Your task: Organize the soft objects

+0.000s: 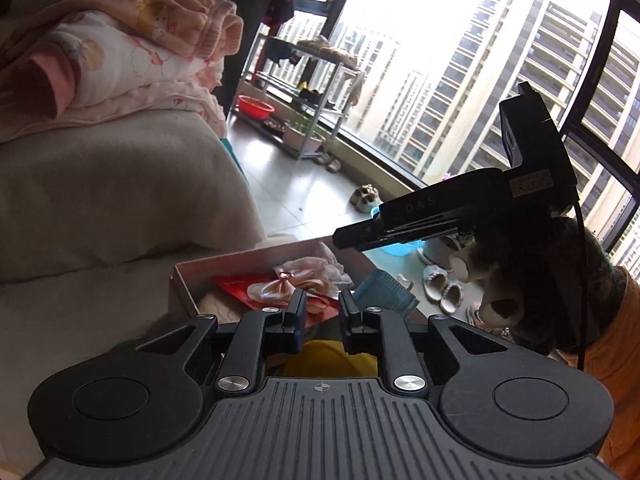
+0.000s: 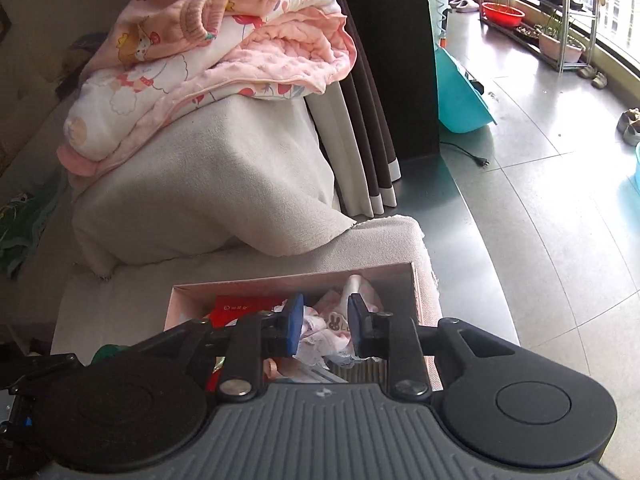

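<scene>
A pink cardboard box (image 1: 182, 280) (image 2: 280, 280) sits on the grey sofa seat. It holds a pink satin bow (image 1: 280, 286), a red packet (image 1: 236, 288) (image 2: 234, 308), pale pink cloth with a bunny patch (image 2: 336, 322) and a yellow item (image 1: 328, 358). My left gripper (image 1: 322, 306) hovers over the box, open and empty. My right gripper (image 2: 325, 314) also hovers over the box above the pink cloth, open and empty. In the left wrist view the right gripper (image 1: 340, 239) reaches in from the right.
A pile of pink blankets (image 2: 224, 52) (image 1: 120, 48) lies on the sofa arm (image 2: 208, 184). Tiled floor (image 2: 540, 184) lies to the right, with a teal basin (image 2: 460, 92), a shoe rack (image 1: 304, 80), a red bowl (image 1: 256, 106), slippers (image 1: 442, 286) and a blue basket (image 1: 384, 292).
</scene>
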